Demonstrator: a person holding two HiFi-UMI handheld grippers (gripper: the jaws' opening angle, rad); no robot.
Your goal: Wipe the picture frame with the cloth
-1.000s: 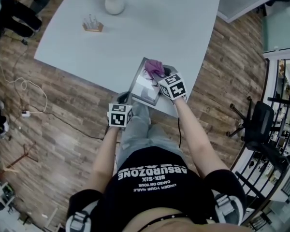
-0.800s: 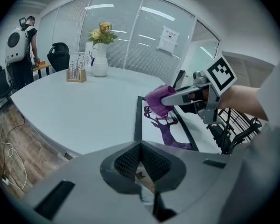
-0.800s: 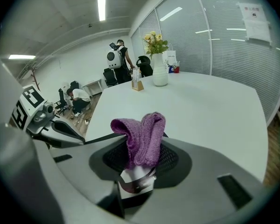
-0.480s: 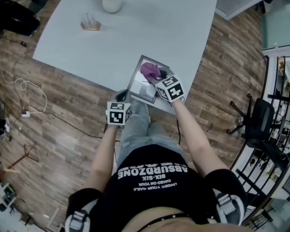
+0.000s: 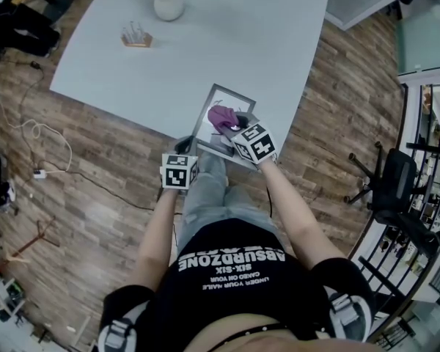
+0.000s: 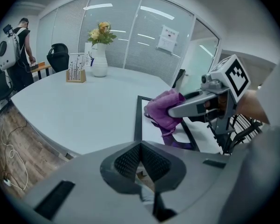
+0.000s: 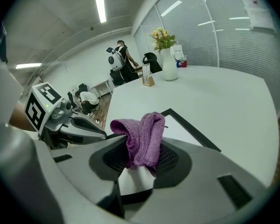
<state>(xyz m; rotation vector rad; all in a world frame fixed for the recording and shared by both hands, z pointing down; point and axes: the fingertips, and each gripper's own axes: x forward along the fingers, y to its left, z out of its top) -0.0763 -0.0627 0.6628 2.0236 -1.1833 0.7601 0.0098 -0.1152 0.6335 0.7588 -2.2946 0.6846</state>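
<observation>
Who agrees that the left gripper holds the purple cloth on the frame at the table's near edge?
Wrong gripper: the right gripper holds the purple cloth on the frame at the table's near edge; the right gripper view shows the cloth between its jaws.

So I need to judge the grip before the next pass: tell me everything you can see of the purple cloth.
The purple cloth looks like soft, nubby terry, bunched into folds. The right gripper is shut on it, with a wad sticking out beyond the jaws. It sits over the white panel of the dark-rimmed picture frame, which lies flat at the table's near edge. A loose tail trails down to the panel.
</observation>
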